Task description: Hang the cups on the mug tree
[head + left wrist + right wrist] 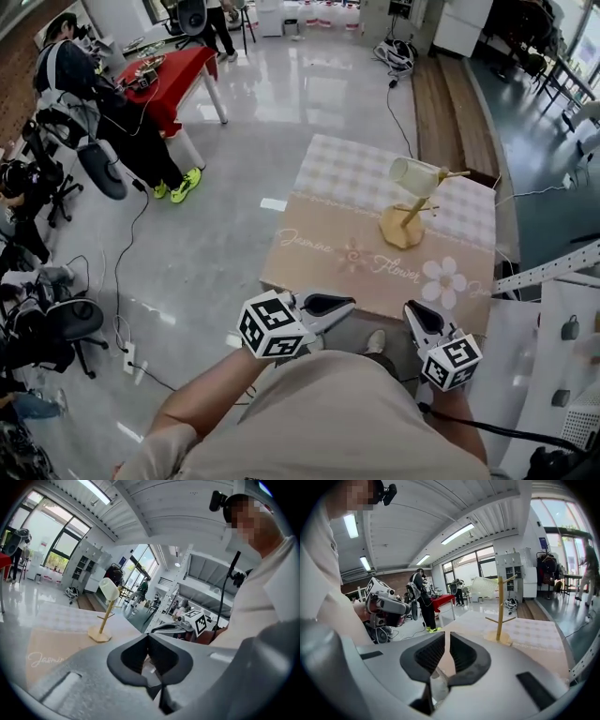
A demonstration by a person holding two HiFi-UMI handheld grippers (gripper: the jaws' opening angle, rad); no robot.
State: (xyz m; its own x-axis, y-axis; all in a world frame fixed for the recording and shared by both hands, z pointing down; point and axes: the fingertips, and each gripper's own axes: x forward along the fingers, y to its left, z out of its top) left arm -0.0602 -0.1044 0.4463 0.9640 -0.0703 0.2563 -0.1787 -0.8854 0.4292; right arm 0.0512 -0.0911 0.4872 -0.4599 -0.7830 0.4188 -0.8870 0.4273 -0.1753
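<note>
Far left, well away from the work, a person (70,80) stands by a red table (173,70), taking no part in the task.

The left gripper (347,303) is held low against the person's body, short of the near edge of the table (328,253). Its jaws are pressed together with nothing between them. It looks parked there because it has nothing to carry.

Toward the far right of the table stands the tree (410,220), upright on its round base. One cup (417,175) hangs from an upper peg, tipped on its side with its mouth facing left (it looks pale and translucent, and its handle can't be made out). The cup is clear of the cloth, so the peg seems to bear its weight. No other cup shows on the table, so the hanging looks done, or else more cups lie out of sight.

The right gripper (412,314) is also drawn back near the body, well apart from the tree. Its jaws are nearly together, with a slim gap between them and nothing in it. Both tools point roughly toward the tree.
</note>
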